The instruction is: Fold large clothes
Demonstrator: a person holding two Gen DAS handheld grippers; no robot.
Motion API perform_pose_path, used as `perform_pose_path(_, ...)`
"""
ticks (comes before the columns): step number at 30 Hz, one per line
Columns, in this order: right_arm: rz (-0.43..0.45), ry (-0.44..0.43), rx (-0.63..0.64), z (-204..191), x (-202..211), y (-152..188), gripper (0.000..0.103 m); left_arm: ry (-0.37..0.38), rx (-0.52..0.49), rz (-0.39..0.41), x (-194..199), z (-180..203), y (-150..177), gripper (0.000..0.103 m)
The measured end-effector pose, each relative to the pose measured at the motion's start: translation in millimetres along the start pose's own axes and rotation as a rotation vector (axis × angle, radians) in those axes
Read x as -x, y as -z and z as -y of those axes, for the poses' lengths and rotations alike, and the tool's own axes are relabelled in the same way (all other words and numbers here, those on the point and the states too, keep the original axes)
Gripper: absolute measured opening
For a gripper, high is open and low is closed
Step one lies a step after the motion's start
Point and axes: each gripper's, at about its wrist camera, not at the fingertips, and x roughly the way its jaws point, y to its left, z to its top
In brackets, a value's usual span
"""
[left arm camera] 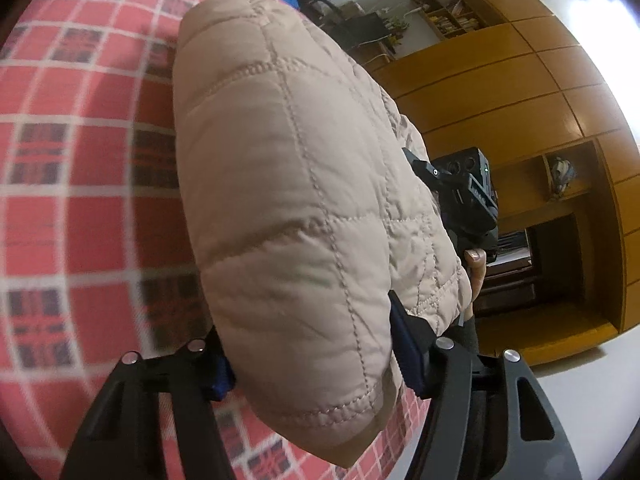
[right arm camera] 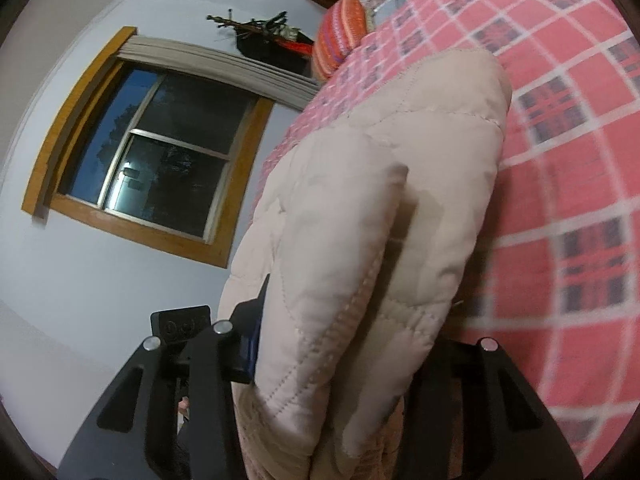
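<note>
Bed (left arm camera: pixel 80 128): covered by a red checked sheet with dark plaid squares; it fills the left of your left wrist view and the right of your right wrist view (right arm camera: pixel 568 184)

Wooden wall unit (left arm camera: pixel 500 92): panelled, with open shelves, beyond the bed in the left view. Window (right arm camera: pixel 156 152): wooden frame, dark glass, on the pale wall in the right view

Quilted jacket (left arm camera: pixel 296 208): beige, padded, bunched into a thick fold and lifted on edge over the bed between your two tools. In the right view (right arm camera: pixel 360 240) it rises from the jaws toward the far end of the sheet, one layer lapped over another

Striped orange cushion (right arm camera: pixel 342 36): at the far edge of the bed, well apart from the jacket

Left hand-held gripper (left arm camera: pixel 316 364): jaws partly closed, clamped on the jacket's lower edge, blue pads pressed against the fabric on both sides

Right hand-held gripper (right arm camera: pixel 332 356): jaws likewise closed onto the jacket, fabric filling the gap; one blue pad shows at the left, the other is hidden. In the left view this tool (left arm camera: pixel 460 196) sits at the jacket's far side, with your thumb (left arm camera: pixel 476 264) on its handle
</note>
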Motion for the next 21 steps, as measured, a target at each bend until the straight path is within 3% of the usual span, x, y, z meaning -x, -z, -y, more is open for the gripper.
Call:
perform_pose_path(6,-0.045,-0.047,0.023,-33,-41,32,0.043,-0.009,0.003,0.034,45,-11,27,0.064)
perform_pose_path(14,-0.157,-0.117,0.017,-51,-110,92,0.043,-0.016,0.055,0.059,99,-58,87,0.064)
perform_pose_path(17,-0.191,-0.106,0.004,-45,-132,107,0.044,-0.025,0.085,0.050,96,-76,95,0.066)
perform_pose_path(21,-0.172,-0.086,-0.059,-29,-134,110,0.057,-0.008,0.145,0.058,76,-92,103,0.078)
